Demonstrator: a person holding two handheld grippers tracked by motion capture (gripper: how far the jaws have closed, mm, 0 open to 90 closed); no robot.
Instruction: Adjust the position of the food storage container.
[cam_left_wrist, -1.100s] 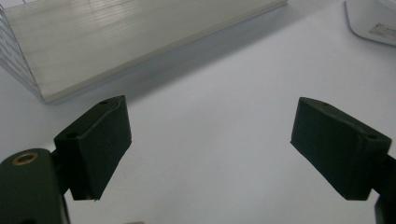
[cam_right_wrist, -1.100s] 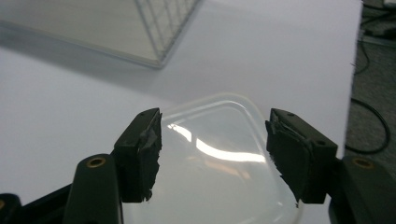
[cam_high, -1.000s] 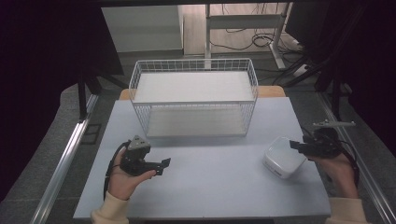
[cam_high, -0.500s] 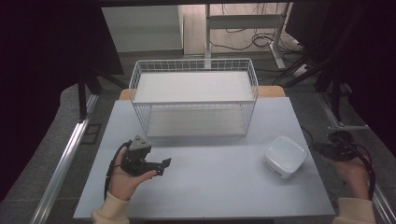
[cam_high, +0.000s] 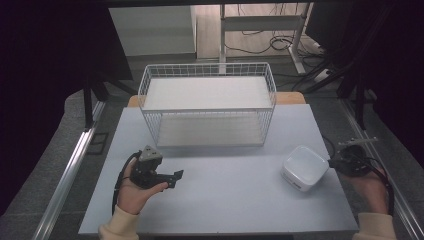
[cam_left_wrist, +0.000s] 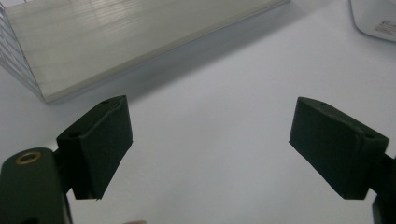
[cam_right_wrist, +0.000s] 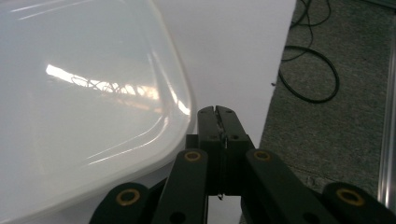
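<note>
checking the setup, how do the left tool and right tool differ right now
The left tool has its jaws wide open over bare table; the right tool has its jaws shut with nothing between them. The left sits far from the white bowl; the right is right beside it. Both are black and hand-held.

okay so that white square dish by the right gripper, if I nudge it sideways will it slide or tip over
The white dish probably slides rather than tips: it sits low and broad on the smooth table. Its glossy rounded wall looks stiff and slippery, so closed jaws may skate off. It seems light.

A lab: black curtains (cam_high: 45, 75), floor cables (cam_high: 260, 42), metal frame legs (cam_high: 222, 30).
</note>
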